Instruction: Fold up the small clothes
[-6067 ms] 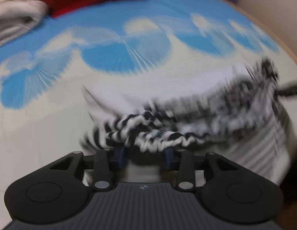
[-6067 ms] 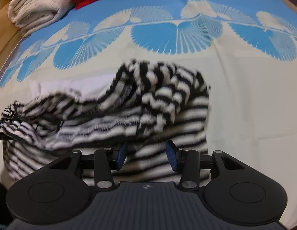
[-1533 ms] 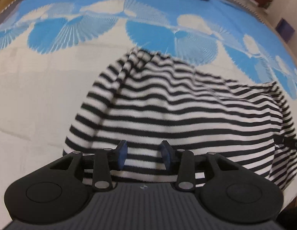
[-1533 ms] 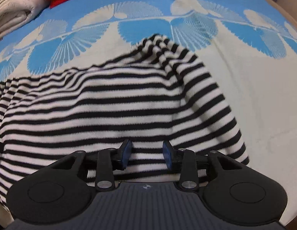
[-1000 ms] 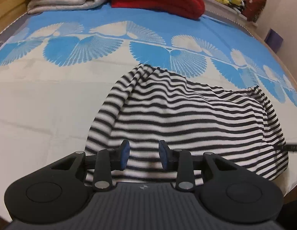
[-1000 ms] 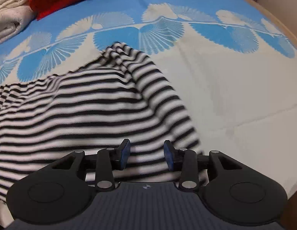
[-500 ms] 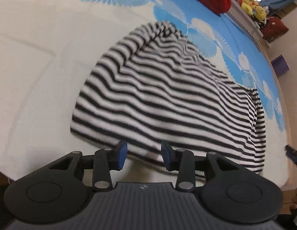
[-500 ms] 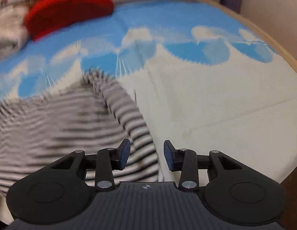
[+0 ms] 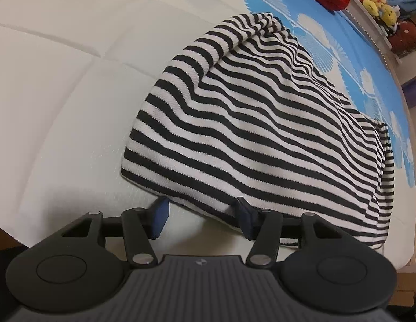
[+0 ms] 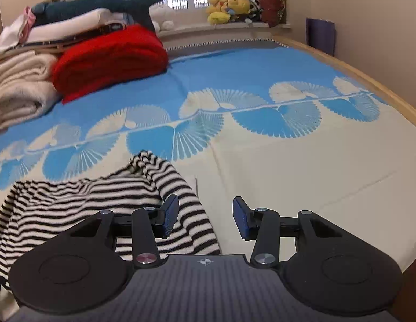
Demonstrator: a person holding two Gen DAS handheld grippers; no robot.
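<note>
the black-and-white striped garment [image 9: 261, 123] lies spread on the cream part of the bed cover [image 9: 60, 80], near the bed's front edge, with one bunched corner pointing toward the blue fan-patterned band. in the right wrist view the same garment [image 10: 81, 204] fills the lower left, rumpled along its top edge.

the left gripper [image 9: 201, 218] hangs steeply over the garment's near hem. its jaws have just been opening and now stand well apart, with only the hem's edge and bare cover showing between them; the blue pads press on nothing. the right-hand pad sits just beside the hem, and whether it touches the cloth i cannot tell.

the right gripper [image 10: 205, 220] is off the garment's right edge, over bare cream cover. its jaws have just been opening too and stand apart with nothing held; the left finger overlaps the striped cloth in view.

further back lie a folded red blanket [image 10: 111, 59], a cream blanket [image 10: 20, 88] beside it, a pile of folded linens with a plush shark [image 10: 106, 5] on top, and yellow soft toys [image 10: 229, 6] on the windowsill.
</note>
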